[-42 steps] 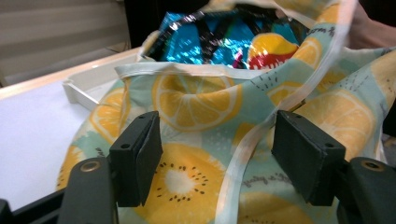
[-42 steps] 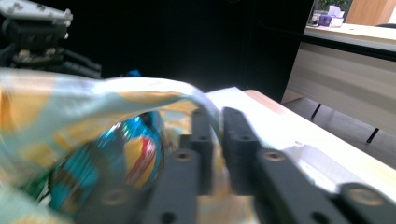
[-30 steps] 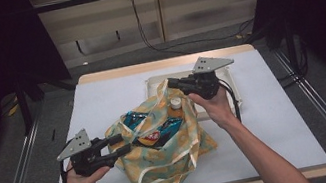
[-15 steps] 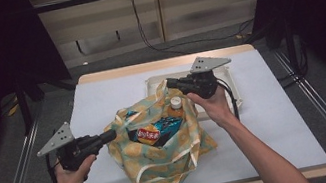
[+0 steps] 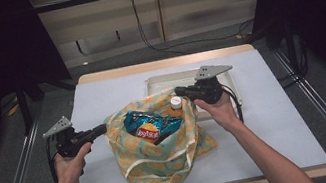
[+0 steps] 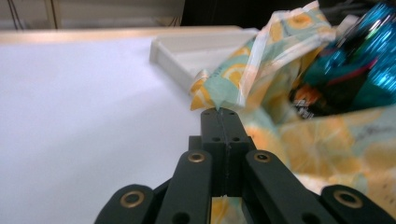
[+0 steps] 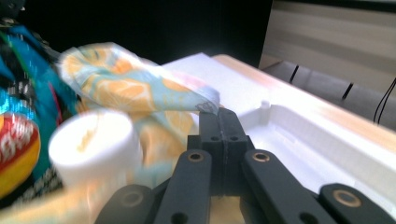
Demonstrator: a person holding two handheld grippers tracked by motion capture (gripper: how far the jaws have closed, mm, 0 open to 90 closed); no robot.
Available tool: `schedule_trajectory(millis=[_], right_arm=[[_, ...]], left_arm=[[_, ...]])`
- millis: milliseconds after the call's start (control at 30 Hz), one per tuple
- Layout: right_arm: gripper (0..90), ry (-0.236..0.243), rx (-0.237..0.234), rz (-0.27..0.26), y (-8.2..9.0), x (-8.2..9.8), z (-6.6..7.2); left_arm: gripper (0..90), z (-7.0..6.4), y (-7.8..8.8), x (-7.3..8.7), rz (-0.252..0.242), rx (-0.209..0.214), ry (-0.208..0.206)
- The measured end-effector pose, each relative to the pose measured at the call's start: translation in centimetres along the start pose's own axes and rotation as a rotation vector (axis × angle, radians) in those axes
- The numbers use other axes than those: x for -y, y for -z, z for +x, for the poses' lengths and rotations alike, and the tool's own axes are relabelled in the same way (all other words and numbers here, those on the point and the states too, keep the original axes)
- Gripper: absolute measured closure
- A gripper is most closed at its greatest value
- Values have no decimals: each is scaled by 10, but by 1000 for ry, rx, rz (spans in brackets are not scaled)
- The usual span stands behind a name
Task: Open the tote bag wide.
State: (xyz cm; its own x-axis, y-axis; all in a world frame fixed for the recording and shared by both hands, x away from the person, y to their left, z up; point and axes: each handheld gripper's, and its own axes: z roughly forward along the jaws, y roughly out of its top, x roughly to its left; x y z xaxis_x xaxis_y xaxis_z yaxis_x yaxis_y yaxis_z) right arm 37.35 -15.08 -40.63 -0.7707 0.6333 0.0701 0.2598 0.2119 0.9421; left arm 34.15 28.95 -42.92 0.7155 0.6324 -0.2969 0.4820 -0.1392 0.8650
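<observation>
A cloth bag (image 5: 162,157) printed with orange slices lies on the white table, its mouth pulled wide. Inside lie a blue chip packet (image 5: 149,127) and a bottle with a white cap (image 5: 175,102). My left gripper (image 5: 101,129) is shut on the bag's left rim; in the left gripper view the closed jaws (image 6: 223,112) pinch a fold of the cloth (image 6: 261,51). My right gripper (image 5: 178,90) is shut on the bag's right rim next to the cap. In the right gripper view the cloth (image 7: 130,88) runs into the closed tips (image 7: 217,112), with the cap (image 7: 93,140) blurred at the left.
A shallow white tray (image 5: 163,77) sits behind the bag, partly under my right gripper; its rim (image 7: 299,126) shows in the right gripper view. The white tabletop (image 5: 96,95) has bare room at the back left and along the right side.
My left gripper closed on the bag's left rim and drew it leftward, spreading the mouth open. The right gripper sank slightly, still holding the right rim.
</observation>
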Motion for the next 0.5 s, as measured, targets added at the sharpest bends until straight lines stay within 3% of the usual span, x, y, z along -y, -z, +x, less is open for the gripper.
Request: schedule_trajectory(millis=[133,233,333,500], right_arm=[[900,13,0,55,3,14,3],[900,20,8,87,11,22,7],[900,26,8,105,18,30,11],[900,25,11,151,21,48,18]], left_arm=[[900,-3,0,11,50,12,-14],[900,-12,2,22,72,57,-28],[900,-25,-1,31,116,87,-72],[900,-35,-11,39,193,97,-125]])
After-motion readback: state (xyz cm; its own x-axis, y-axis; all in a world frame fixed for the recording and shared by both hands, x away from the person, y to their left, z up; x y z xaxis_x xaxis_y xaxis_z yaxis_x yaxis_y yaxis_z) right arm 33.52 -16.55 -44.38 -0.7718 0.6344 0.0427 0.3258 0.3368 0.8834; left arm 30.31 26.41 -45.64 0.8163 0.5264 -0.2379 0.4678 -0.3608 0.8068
